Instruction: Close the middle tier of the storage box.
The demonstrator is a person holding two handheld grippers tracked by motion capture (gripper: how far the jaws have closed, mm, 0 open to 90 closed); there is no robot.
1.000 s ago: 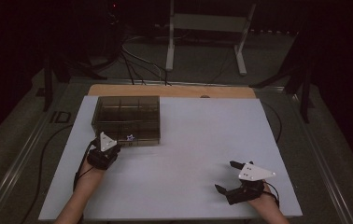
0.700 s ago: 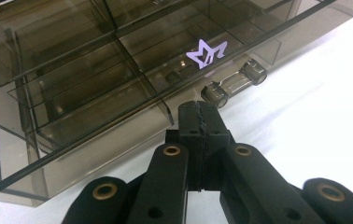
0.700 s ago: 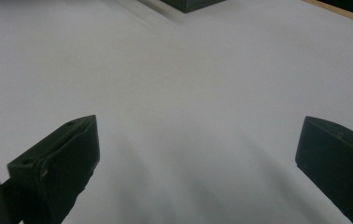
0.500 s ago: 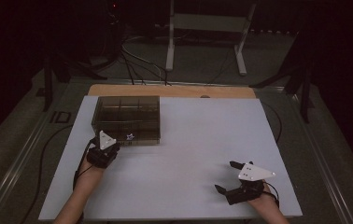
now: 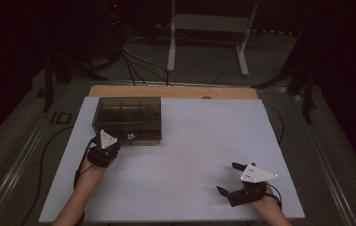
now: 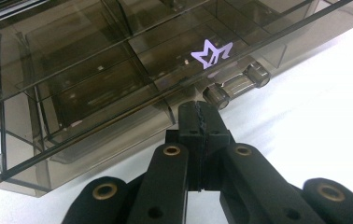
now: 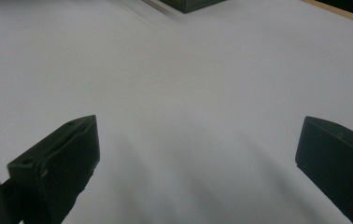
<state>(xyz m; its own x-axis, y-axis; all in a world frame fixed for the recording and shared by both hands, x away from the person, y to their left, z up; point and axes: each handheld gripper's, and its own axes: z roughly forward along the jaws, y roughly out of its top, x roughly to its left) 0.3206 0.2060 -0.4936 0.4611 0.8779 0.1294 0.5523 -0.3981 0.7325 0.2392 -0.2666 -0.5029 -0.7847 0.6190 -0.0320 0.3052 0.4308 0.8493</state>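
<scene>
A smoky transparent compartment box with its lid down lies at the back left of the white table. It carries a pale crown logo on the lid and a clear latch bar on its front edge. My left gripper sits right at that front edge. Its jaws are pressed together, tips just left of the latch, with nothing between them. Near the table's front right, my right gripper rests with its jaws wide apart over bare table.
A wooden strip runs along the table's far edge. Beyond it stand a white metal frame and loose cables on a dark floor. A corner of the box shows far off in the right gripper view.
</scene>
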